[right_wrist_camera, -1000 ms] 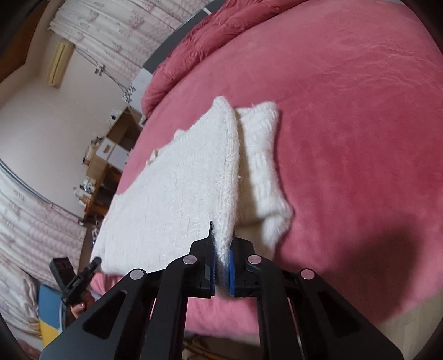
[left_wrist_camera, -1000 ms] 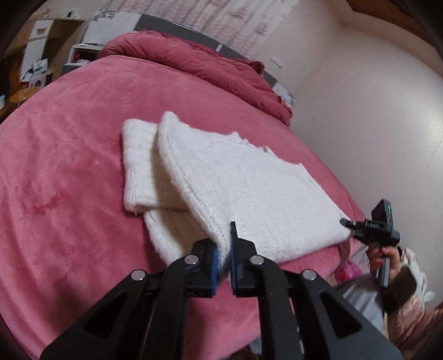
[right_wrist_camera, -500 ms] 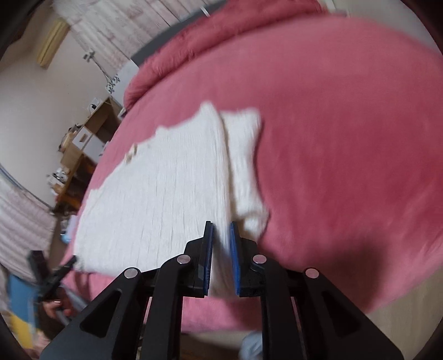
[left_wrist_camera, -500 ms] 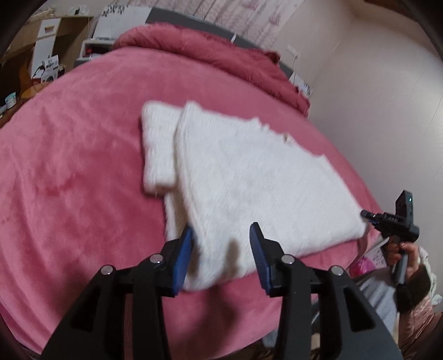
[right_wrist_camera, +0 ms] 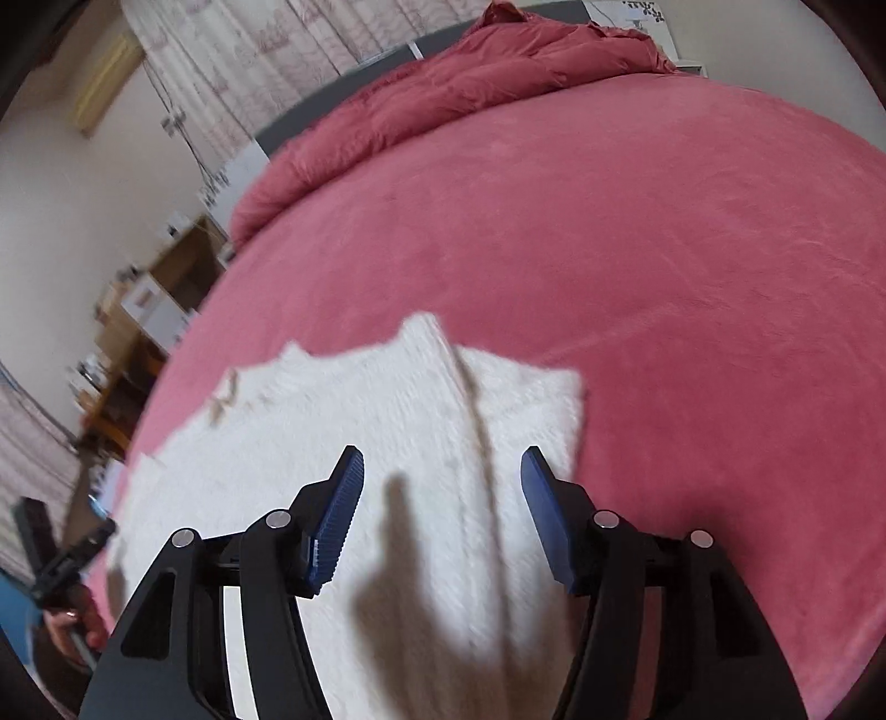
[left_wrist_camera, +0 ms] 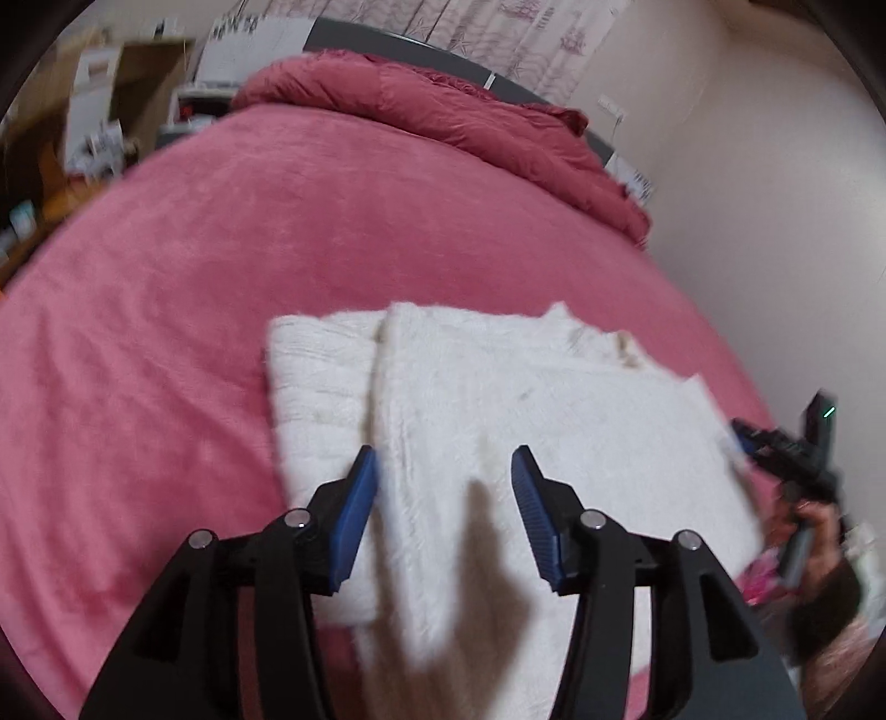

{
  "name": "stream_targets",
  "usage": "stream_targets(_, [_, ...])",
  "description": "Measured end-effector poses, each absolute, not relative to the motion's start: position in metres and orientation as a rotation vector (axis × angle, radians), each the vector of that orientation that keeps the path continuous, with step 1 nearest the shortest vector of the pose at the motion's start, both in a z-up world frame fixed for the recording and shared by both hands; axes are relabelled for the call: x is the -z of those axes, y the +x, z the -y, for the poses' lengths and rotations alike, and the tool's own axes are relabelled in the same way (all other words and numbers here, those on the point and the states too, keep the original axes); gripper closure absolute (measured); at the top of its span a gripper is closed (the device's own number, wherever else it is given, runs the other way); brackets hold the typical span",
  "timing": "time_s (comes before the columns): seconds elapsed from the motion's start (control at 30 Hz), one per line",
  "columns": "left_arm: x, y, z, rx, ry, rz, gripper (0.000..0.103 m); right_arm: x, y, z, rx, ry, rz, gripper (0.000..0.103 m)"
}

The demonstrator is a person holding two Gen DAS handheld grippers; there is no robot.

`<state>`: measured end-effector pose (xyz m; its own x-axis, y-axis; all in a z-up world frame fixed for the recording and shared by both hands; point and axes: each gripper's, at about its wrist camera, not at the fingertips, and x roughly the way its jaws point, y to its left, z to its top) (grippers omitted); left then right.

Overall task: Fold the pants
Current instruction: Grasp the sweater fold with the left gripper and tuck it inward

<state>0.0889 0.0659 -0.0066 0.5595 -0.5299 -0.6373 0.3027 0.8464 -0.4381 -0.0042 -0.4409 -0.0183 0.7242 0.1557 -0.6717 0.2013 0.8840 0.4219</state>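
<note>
The white fuzzy pants (left_wrist_camera: pixel 531 421) lie folded flat on the pink bed (left_wrist_camera: pixel 221 277), one layer over the other, with a narrower strip showing at the left. My left gripper (left_wrist_camera: pixel 443 471) is open and empty, held just above the near edge of the pants. In the right wrist view the pants (right_wrist_camera: pixel 343 437) lie the same way, and my right gripper (right_wrist_camera: pixel 440 471) is open and empty above their near edge. The right gripper also shows at the right edge of the left wrist view (left_wrist_camera: pixel 797 459), held in a hand.
A bunched pink duvet (left_wrist_camera: pixel 443 111) lies at the head of the bed. A white wall (left_wrist_camera: pixel 775 194) runs along one side. Shelves and boxes (right_wrist_camera: pixel 149 310) stand beyond the other side. Curtains (right_wrist_camera: pixel 266 50) hang behind the bed.
Both grippers were shut on the near edge of the pants; both have let go and opened. The lifted fold now lies flat, and both grippers have drawn back and up.
</note>
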Motion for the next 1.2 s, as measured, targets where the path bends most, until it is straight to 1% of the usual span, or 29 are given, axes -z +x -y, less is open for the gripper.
stream_targets(0.03, [0.008,0.092,-0.065,0.492,-0.301,-0.845,0.052,0.018,-0.002,0.443,0.014,0.514,-0.76,0.05])
stream_targets(0.07, [0.01,0.096,-0.064,0.474,-0.298,-0.854,0.053,0.02,0.0,0.443,0.01,0.524,-0.766,0.06])
stream_targets(0.1, [0.012,0.099,-0.062,0.473,-0.299,-0.862,0.054,0.022,0.002,0.445,0.008,0.536,-0.774,0.065])
stream_targets(0.13, [0.015,0.103,-0.059,0.478,-0.3,-0.869,0.059,0.026,0.005,0.446,0.007,0.543,-0.791,0.071])
stream_targets(0.17, [0.016,0.105,-0.057,0.472,-0.294,-0.871,0.064,0.029,0.007,0.445,0.006,0.537,-0.807,0.074])
stream_targets(0.2, [0.017,0.107,-0.053,0.458,-0.277,-0.88,0.074,0.032,0.01,0.444,0.002,0.517,-0.821,0.075])
stream_targets(0.23, [0.017,0.109,-0.05,0.459,-0.27,-0.885,0.087,0.032,0.011,0.438,0.006,0.468,-0.831,0.082])
stream_targets(0.27, [0.016,0.109,-0.046,0.465,-0.258,-0.887,0.094,0.031,0.011,0.431,0.012,0.426,-0.835,0.096])
stream_targets(0.33, [0.01,0.107,-0.037,0.449,-0.191,-0.863,0.095,0.029,0.01,0.422,0.049,0.365,-0.845,0.097])
stream_targets(0.5, [-0.017,0.102,-0.029,0.423,-0.11,-0.739,0.096,0.018,-0.007,0.432,0.144,0.395,-0.774,0.098])
stream_targets(0.67, [0.005,0.121,-0.024,0.356,-0.078,-0.809,0.096,0.033,-0.003,0.445,0.189,0.455,-0.808,0.098])
stream_targets(0.77, [0.024,0.123,-0.028,0.339,-0.104,-0.839,0.094,0.039,0.005,0.44,0.2,0.408,-0.835,0.098])
stream_targets(0.8, [0.026,0.122,-0.03,0.335,-0.112,-0.836,0.092,0.039,0.006,0.439,0.202,0.396,-0.835,0.098])
stream_targets(0.87, [0.026,0.118,-0.034,0.348,-0.143,-0.833,0.09,0.039,0.007,0.439,0.203,0.389,-0.832,0.098])
stream_targets(0.9, [0.026,0.118,-0.034,0.352,-0.148,-0.835,0.085,0.039,0.008,0.44,0.199,0.401,-0.829,0.096])
stream_targets(0.97, [0.023,0.114,-0.035,0.365,-0.153,-0.831,0.07,0.039,0.005,0.444,0.18,0.441,-0.818,0.092])
stream_targets(1.0, [0.021,0.11,-0.036,0.372,-0.152,-0.826,0.052,0.039,0.004,0.446,0.175,0.459,-0.813,0.09])
stream_targets(1.03, [0.019,0.104,-0.036,0.368,-0.137,-0.814,0.041,0.039,0.002,0.448,0.167,0.477,-0.808,0.087])
stream_targets(1.1, [0.017,0.094,-0.034,0.345,-0.09,-0.797,0.037,0.037,0.0,0.447,0.16,0.491,-0.804,0.081])
stream_targets(1.13, [0.016,0.088,-0.033,0.319,-0.054,-0.794,0.03,0.036,-0.002,0.449,0.158,0.497,-0.8,0.076])
stream_targets(1.17, [0.016,0.082,-0.032,0.298,-0.033,-0.789,0.026,0.034,-0.005,0.449,0.156,0.503,-0.79,0.072])
stream_targets(1.2, [0.016,0.078,-0.032,0.287,-0.027,-0.785,0.018,0.031,-0.007,0.449,0.163,0.503,-0.781,0.067])
